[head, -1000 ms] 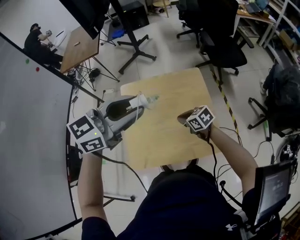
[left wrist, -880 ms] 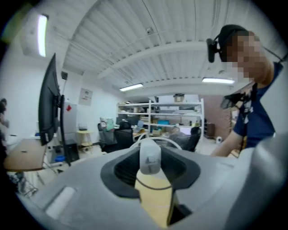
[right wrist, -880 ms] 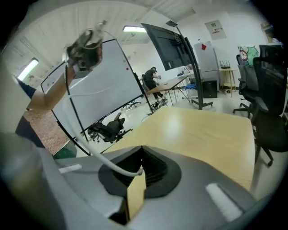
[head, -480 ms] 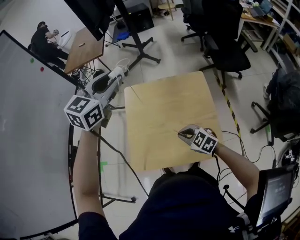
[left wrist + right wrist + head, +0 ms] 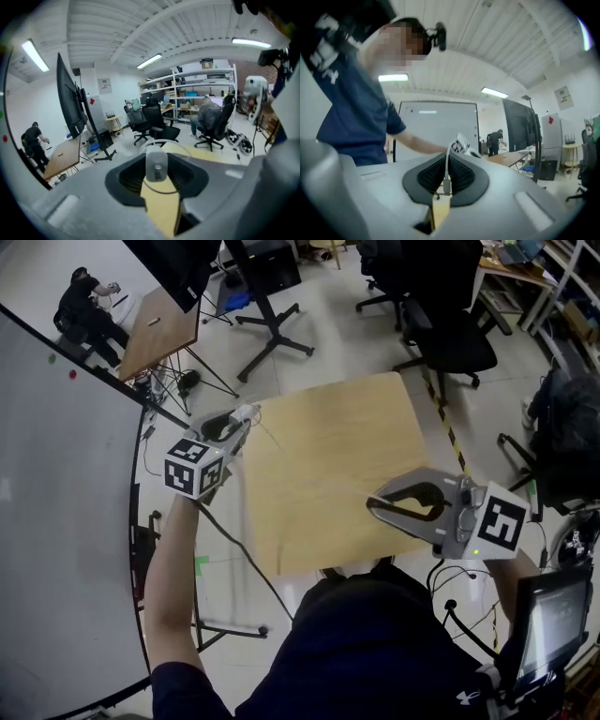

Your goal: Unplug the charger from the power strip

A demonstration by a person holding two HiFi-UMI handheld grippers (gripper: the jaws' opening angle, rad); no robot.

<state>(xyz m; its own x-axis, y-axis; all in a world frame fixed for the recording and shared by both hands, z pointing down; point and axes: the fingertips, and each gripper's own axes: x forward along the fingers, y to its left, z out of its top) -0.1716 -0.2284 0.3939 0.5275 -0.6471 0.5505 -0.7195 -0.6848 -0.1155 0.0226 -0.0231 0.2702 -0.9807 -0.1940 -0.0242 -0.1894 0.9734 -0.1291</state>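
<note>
My left gripper [image 5: 246, 415] hangs over the far left corner of the wooden table [image 5: 328, 456]. Its jaws are shut on a white charger block [image 5: 156, 165], which shows as a pale tip [image 5: 247, 412] in the head view. A thin white cable [image 5: 447, 159] loops from the charger across to my right gripper [image 5: 373, 503]. That gripper is raised above the table's near right side and points left. Its jaws [image 5: 446, 183] are pinched shut on the cable just above its metal plug [image 5: 446, 186]. No power strip shows in any view.
Black office chairs [image 5: 450, 334] stand beyond the table, with a black monitor stand [image 5: 267, 329] at the far left. A whiteboard [image 5: 66, 521] runs along the left. A smaller wooden table [image 5: 164, 334] and a person [image 5: 84, 301] are behind it. A tablet [image 5: 548, 620] sits at lower right.
My right gripper has risen from low over the table's near edge toward my head and now points left. My left gripper has swung out past the table's left edge, then sunk to its far left corner.
</note>
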